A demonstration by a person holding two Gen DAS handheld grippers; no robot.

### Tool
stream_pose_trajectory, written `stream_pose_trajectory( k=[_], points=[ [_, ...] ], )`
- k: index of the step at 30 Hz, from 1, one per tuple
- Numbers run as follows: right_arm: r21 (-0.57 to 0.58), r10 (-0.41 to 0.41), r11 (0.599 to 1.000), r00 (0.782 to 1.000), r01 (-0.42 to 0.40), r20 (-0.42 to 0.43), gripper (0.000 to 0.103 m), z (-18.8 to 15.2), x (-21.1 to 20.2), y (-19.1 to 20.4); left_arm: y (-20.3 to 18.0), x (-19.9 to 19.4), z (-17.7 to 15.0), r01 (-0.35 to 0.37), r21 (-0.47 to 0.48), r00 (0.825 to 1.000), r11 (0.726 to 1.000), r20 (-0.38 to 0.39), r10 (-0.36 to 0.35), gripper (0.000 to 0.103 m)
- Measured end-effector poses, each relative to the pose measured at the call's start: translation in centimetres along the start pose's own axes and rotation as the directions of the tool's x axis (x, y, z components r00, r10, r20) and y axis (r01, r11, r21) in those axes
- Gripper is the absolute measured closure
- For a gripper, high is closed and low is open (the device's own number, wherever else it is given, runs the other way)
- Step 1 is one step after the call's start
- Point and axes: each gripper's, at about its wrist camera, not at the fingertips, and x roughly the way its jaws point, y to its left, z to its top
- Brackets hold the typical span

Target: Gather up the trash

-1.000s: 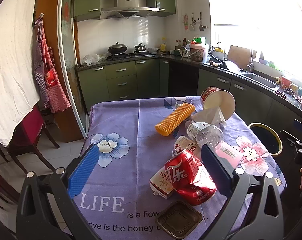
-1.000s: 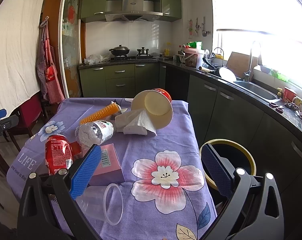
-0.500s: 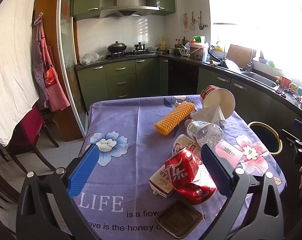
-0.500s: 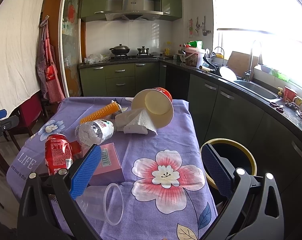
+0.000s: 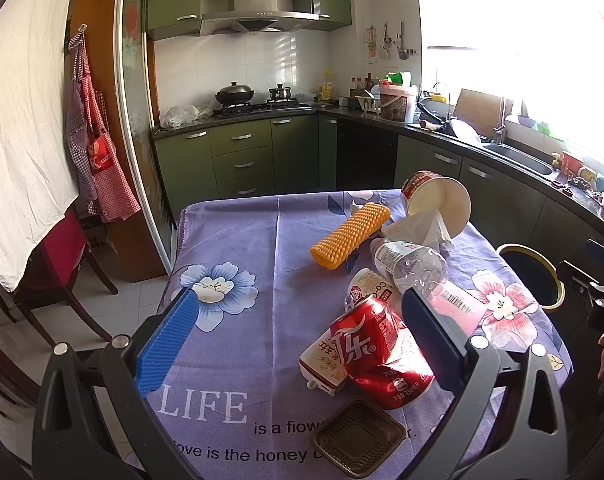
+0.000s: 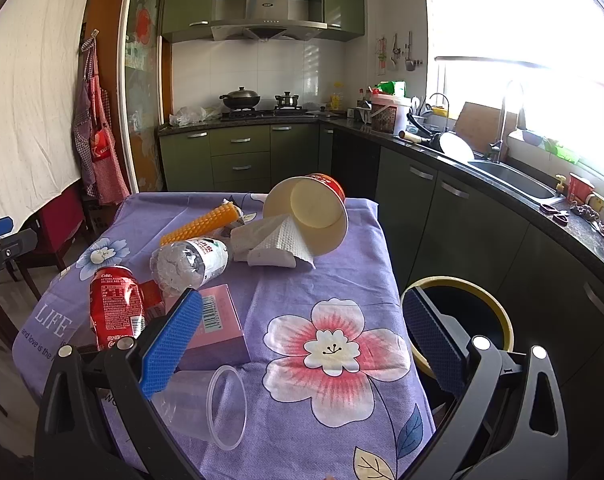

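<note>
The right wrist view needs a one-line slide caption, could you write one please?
Open right gripper above a purple floral tablecloth strewn with trash, bin alongside.

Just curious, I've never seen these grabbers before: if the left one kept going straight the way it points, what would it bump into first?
Probably the crushed red can by the left gripper; depth is hard to judge.

A crushed red cola can (image 5: 376, 350) lies at the table's 5 o'clock, touching a small cream carton (image 5: 322, 362). A brown plastic tray (image 5: 358, 436) sits at 6. Toward 2 o'clock: a clear crumpled bottle (image 5: 412, 264) on its side, a yellow ridged roll (image 5: 350, 236), white tissue (image 5: 420, 230) and a tipped paper bowl (image 5: 442, 200) (mouth facing sideways). A yellow-rimmed bin (image 6: 462, 320) stands off the 3 o'clock edge.
</note>
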Motion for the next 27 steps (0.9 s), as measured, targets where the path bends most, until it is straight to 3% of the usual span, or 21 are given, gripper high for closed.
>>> stream_pose_trajectory(
  k=[16, 23, 27],
  points=[
    [-0.001, -0.004, 1.0, 1.0, 0.004, -0.01, 0.004, -0.1, 0.7, -0.1, 0.0, 0.4, 0.0, 0.0, 0.003, 1.0, 1.0, -0.01, 0.0, 0.006],
    [-0.011, -0.047, 0.999, 0.999, 0.048, 0.008, 0.004, 1.3, 3.2, -1.4, 0.8, 4.2, 2.6, -0.019, 0.039, 0.999, 0.999, -0.025, 0.02, 0.006],
    [-0.02, -0.055, 0.998, 0.998, 0.054, -0.009, 0.004, 3.3, 7.1, -2.6, 1.2, 7.7, 5.1, -0.051, 0.066, 0.999, 0.997, -0.013, 0.052, 0.006]
  ],
)
